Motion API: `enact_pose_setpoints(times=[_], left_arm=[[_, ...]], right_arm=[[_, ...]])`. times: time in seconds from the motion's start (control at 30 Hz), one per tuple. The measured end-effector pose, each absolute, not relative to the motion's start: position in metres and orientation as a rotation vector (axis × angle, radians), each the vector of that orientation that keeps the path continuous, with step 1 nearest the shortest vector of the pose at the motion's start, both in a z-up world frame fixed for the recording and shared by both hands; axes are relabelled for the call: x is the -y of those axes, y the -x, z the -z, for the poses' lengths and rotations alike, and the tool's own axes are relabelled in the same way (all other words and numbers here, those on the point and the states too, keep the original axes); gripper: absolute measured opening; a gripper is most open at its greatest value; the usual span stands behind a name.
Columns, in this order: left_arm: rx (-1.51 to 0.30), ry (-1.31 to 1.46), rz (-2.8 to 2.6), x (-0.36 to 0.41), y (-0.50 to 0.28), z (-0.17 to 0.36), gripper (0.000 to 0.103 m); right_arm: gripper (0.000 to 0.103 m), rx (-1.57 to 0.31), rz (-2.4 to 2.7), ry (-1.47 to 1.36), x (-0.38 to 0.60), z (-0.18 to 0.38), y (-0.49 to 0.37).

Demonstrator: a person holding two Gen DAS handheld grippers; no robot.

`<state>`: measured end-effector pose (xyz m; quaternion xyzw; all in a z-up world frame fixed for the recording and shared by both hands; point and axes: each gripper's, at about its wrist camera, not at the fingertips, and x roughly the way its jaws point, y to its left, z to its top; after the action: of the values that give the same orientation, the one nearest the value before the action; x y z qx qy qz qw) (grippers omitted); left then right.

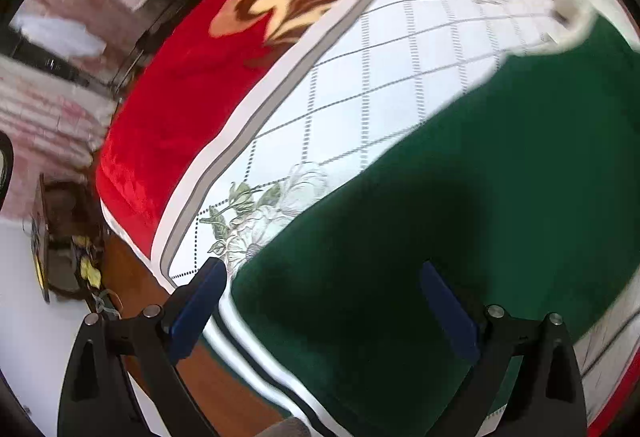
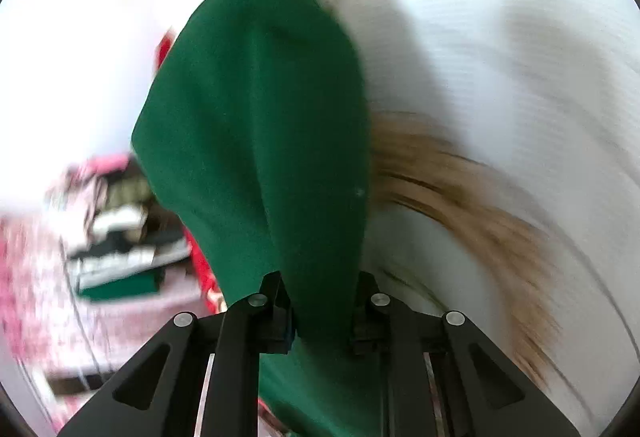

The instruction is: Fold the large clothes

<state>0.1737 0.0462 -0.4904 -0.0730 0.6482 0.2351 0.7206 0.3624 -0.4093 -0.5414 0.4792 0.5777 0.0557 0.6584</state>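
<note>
Left wrist view is showing the bed (image 1: 168, 141), with a red floral blanket (image 1: 192, 109) under a white checked sheet (image 1: 384, 69), and the green garment (image 1: 460, 237) is lying spread across that sheet. Above it the left hand-held gripper (image 1: 320, 301) is hanging wide open, grasping nothing. In the blurred right wrist view the right hand-held gripper (image 2: 322, 311) is pinching a bunched fold of the garment and lifting it clear. The fold-over seems to be under way; next, that held edge probably needs laying across the flat part. Only the right view is catching a stack of folded clothes (image 2: 120, 257).
</note>
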Motion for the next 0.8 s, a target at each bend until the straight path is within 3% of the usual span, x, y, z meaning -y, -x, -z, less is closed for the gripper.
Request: enact_pose_setpoints(times=[0.13,0.23,0.3,0.57,0.7,0.8], left_arm=[[-1.433,0.097,-0.45,-0.014,-0.175,0.487,0.099],[-1.463,0.058,-0.4,0.016,-0.171,0.501,0.099],[-1.485,0.054,-0.391,0.029,-0.171,0.508,0.099],[-1.515,0.074,-0.379,0.06,-0.163,0.518,0.099],[-1.506,0.065,-0.4,0.06,-0.164,0.519,0.099],[-1.492,0.055,-0.423,0.058,-0.17,0.523,0.099]], right_arm=[[0.021,-1.335,0.12,-1.083,0.49,0.517,-0.26],[0.035,-1.523,0.223,-1.073,0.529,0.536,-0.204],[0.038,-1.653,0.21,-1.043,0.537,0.547,-0.188],[0.041,-1.774,0.067,-0.469,0.538,0.476,-0.204],[0.041,-1.673,-0.057,-0.46,0.54,0.448,-0.227],[0.04,-1.619,-0.07,-0.465,0.54,0.462,-0.268]])
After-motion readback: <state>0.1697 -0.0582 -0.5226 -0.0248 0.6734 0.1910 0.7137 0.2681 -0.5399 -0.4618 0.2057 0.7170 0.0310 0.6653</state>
